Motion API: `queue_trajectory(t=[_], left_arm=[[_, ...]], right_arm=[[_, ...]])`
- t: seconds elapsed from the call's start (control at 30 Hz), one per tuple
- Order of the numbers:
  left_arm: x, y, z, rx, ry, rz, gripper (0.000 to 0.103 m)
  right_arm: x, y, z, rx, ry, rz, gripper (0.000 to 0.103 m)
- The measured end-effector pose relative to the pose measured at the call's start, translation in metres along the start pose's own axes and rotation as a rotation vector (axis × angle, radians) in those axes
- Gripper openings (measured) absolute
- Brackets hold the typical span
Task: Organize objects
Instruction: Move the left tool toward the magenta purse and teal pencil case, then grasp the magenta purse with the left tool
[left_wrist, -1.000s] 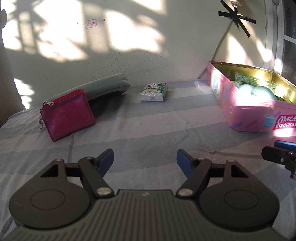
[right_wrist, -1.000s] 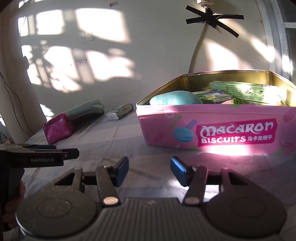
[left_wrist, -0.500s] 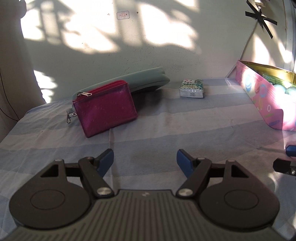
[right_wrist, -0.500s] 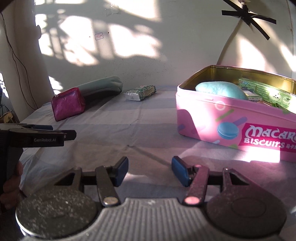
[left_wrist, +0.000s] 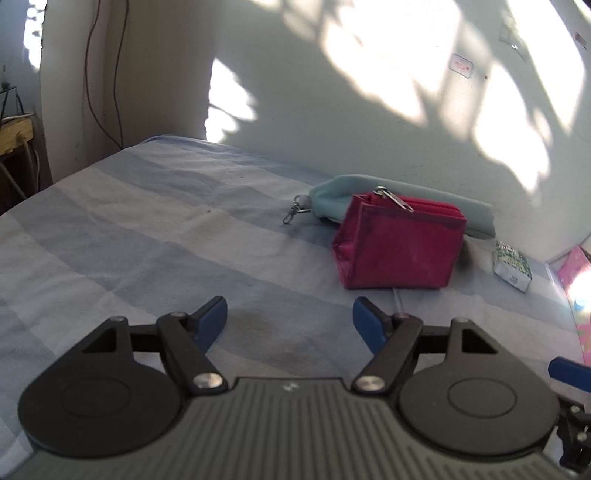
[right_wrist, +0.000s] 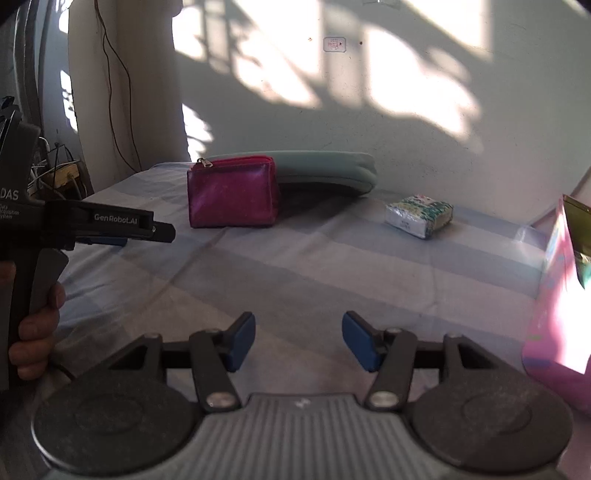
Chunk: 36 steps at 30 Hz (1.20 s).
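A magenta zip purse (left_wrist: 400, 249) (right_wrist: 232, 192) leans against a long pale-green pouch (left_wrist: 458, 206) (right_wrist: 325, 168) at the back of the striped bed sheet. A small green-and-white tissue pack (left_wrist: 512, 266) (right_wrist: 419, 215) lies to their right. My left gripper (left_wrist: 290, 319) is open and empty, with the purse a short way ahead to the right. My right gripper (right_wrist: 298, 338) is open and empty too, well short of the purse and tissue pack. The pink biscuit tin (right_wrist: 557, 317) (left_wrist: 578, 295) shows only at the right edge.
The sheet (right_wrist: 332, 266) runs back to a sunlit wall (right_wrist: 406, 110). In the right wrist view a hand (right_wrist: 35, 332) holds the left gripper's handle at the left edge. A cable (left_wrist: 107, 74) hangs down the wall and a wooden stand (left_wrist: 16, 136) sits beyond the bed's left edge.
Both views have swung left: the tin has slid from the middle to the right edge, and the purse and pouch have come toward the centre. Both grippers stay open and empty.
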<state>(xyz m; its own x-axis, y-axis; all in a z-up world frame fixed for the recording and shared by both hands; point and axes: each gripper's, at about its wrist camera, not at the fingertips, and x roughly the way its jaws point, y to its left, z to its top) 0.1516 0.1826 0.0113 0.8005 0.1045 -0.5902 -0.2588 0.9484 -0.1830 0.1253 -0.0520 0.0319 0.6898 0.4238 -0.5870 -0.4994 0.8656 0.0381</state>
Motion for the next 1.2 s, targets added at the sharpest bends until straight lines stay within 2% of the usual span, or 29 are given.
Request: queue_trajectory(t=[0.1, 0.2, 0.33, 0.43, 0.5, 0.57, 0.63, 0.7, 0.73, 0.8, 0.87, 0.9, 1.03, 1.2], left_arm=[[-0.001, 0.018, 0.006, -0.097, -0.013, 0.008, 0.077], [-0.004, 0.03, 0.011, -0.155, -0.032, 0.029, 0.077], [-0.003, 0.043, 0.014, -0.216, -0.034, 0.033, 0.077], [-0.002, 0.047, 0.015, -0.237, -0.029, 0.029, 0.077], [-0.003, 0.049, 0.016, -0.242, -0.032, 0.029, 0.077], [-0.004, 0.05, 0.016, -0.248, -0.036, 0.026, 0.077], [-0.005, 0.051, 0.015, -0.251, -0.036, 0.009, 0.077], [-0.008, 0.049, 0.014, -0.254, -0.039, -0.034, 0.077], [-0.01, 0.048, 0.014, -0.253, -0.043, -0.063, 0.077], [-0.014, 0.041, 0.013, -0.229, -0.056, -0.116, 0.077], [-0.017, 0.034, 0.012, -0.199, -0.059, -0.17, 0.077], [-0.017, 0.03, 0.011, -0.184, -0.058, -0.193, 0.077], [-0.014, 0.016, 0.008, -0.125, -0.037, -0.256, 0.077], [-0.008, 0.008, 0.005, -0.072, -0.028, -0.231, 0.077]], right_arm=[[0.022, 0.006, 0.04, 0.007, -0.041, 0.037, 0.054], [0.05, 0.009, 0.087, 0.078, -0.066, 0.08, 0.054], [0.096, 0.013, 0.129, 0.14, -0.027, 0.117, 0.054], [0.123, 0.026, 0.139, 0.049, 0.032, 0.107, 0.054], [0.131, 0.034, 0.135, -0.01, 0.071, 0.089, 0.052], [0.122, 0.036, 0.122, -0.037, 0.078, 0.133, 0.037], [0.102, 0.036, 0.101, -0.04, 0.099, 0.194, 0.038], [0.072, 0.037, 0.076, -0.079, 0.044, 0.224, 0.039], [0.06, 0.039, 0.064, -0.103, 0.044, 0.235, 0.041], [0.038, 0.039, 0.044, -0.121, 0.016, 0.231, 0.042], [0.017, 0.035, 0.029, -0.126, -0.04, 0.205, 0.052], [0.012, 0.032, 0.025, -0.116, -0.053, 0.185, 0.054], [0.02, 0.015, 0.025, -0.035, -0.012, 0.166, 0.054], [0.041, 0.007, 0.03, 0.038, 0.013, 0.191, 0.054]])
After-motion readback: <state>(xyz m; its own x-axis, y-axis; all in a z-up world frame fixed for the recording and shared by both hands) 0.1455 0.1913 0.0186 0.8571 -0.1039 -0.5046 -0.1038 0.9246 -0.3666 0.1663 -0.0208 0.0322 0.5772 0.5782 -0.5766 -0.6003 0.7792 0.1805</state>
